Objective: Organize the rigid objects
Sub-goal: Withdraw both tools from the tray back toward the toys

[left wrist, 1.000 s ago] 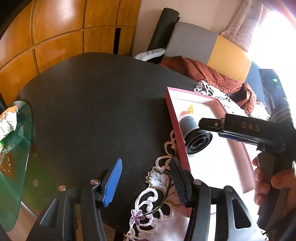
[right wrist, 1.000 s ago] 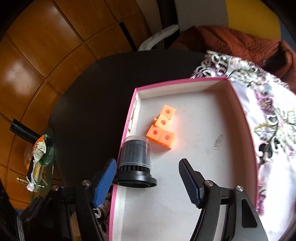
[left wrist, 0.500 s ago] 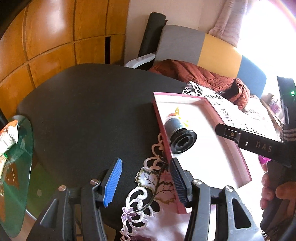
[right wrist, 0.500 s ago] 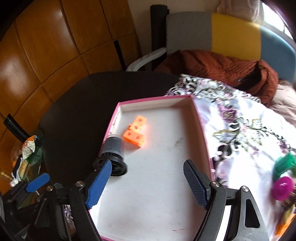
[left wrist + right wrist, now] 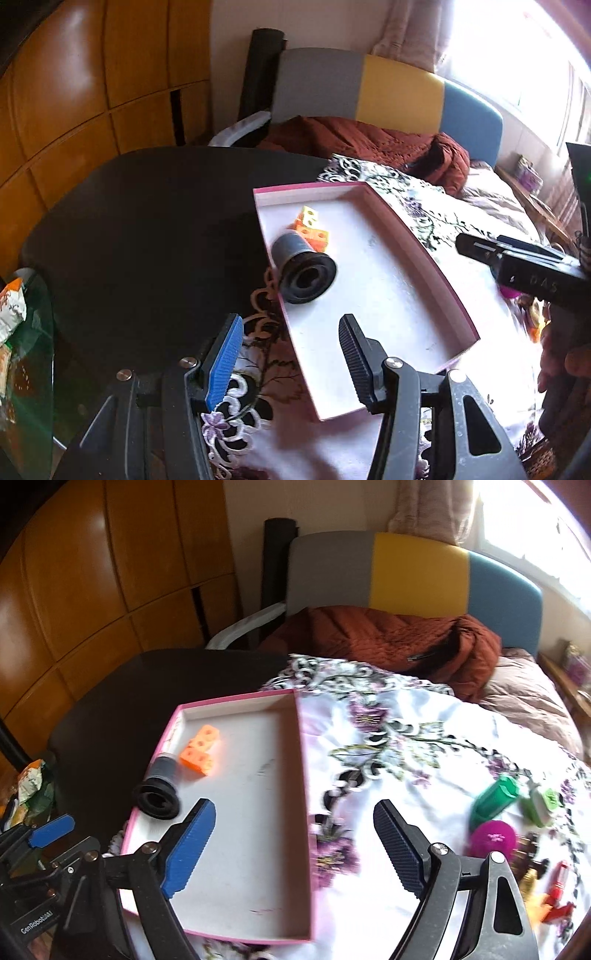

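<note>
Swinging the empty, still-opening right gripper [image 5: 293, 843] toward the green case [image 5: 495, 803], straddle it fully before clamping; left gripper [image 5: 290, 356] empty, jaws apart.

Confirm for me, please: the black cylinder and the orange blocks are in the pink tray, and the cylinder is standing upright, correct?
Not quite. The black cylinder lies on its side, its open end showing in the left wrist view. It and the orange blocks are indeed in the pink tray.

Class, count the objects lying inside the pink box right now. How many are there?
2: a black cylinder on its side by the pink box's left wall, and a cluster of orange cubes just behind it. Nothing else shows inside.
</note>
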`<control>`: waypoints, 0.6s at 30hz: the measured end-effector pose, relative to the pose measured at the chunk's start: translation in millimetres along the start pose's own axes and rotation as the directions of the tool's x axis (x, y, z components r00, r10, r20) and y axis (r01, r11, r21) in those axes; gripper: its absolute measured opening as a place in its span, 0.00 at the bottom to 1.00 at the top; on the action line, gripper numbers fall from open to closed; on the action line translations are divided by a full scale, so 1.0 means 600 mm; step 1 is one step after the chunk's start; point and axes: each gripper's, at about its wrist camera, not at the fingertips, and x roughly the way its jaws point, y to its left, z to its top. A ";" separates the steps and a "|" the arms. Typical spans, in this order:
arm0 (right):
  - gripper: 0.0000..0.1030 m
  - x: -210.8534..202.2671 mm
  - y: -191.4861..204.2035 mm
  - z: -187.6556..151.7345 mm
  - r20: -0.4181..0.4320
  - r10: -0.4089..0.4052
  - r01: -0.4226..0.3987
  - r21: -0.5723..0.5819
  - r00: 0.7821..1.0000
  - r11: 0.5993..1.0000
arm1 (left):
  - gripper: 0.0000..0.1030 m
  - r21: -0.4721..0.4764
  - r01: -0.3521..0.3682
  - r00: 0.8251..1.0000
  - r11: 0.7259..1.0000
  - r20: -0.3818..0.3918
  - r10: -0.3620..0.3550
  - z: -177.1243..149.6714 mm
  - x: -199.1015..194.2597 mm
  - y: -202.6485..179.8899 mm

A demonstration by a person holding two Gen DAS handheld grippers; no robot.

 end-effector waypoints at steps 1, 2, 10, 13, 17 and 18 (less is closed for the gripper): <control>0.86 -0.004 -0.011 -0.001 0.004 -0.011 0.011 0.008 1.000 1.000 | 0.53 0.011 0.003 1.000 1.000 -0.003 -0.003 0.000 0.001 -0.006; 0.86 -0.008 -0.020 -0.003 0.007 -0.018 0.018 0.015 1.000 1.000 | 0.53 0.020 0.006 1.000 1.000 -0.004 -0.006 -0.001 0.000 -0.011; 0.87 -0.043 -0.120 -0.014 0.024 -0.117 0.114 0.096 0.993 0.989 | 0.53 0.086 0.026 1.000 0.996 -0.017 -0.025 -0.001 0.004 -0.046; 0.88 -0.058 -0.161 -0.020 0.029 -0.159 0.154 0.133 0.987 0.979 | 0.53 0.105 0.031 0.999 0.994 -0.021 -0.029 -0.001 0.006 -0.059; 0.88 -0.077 -0.217 -0.031 0.022 -0.221 0.214 0.177 0.975 0.961 | 0.53 0.130 0.039 0.999 0.991 -0.024 -0.036 0.004 0.010 -0.072; 0.88 -0.082 -0.229 -0.034 0.021 -0.235 0.227 0.188 0.972 0.956 | 0.53 0.135 0.041 0.999 0.990 -0.025 -0.037 0.005 0.011 -0.077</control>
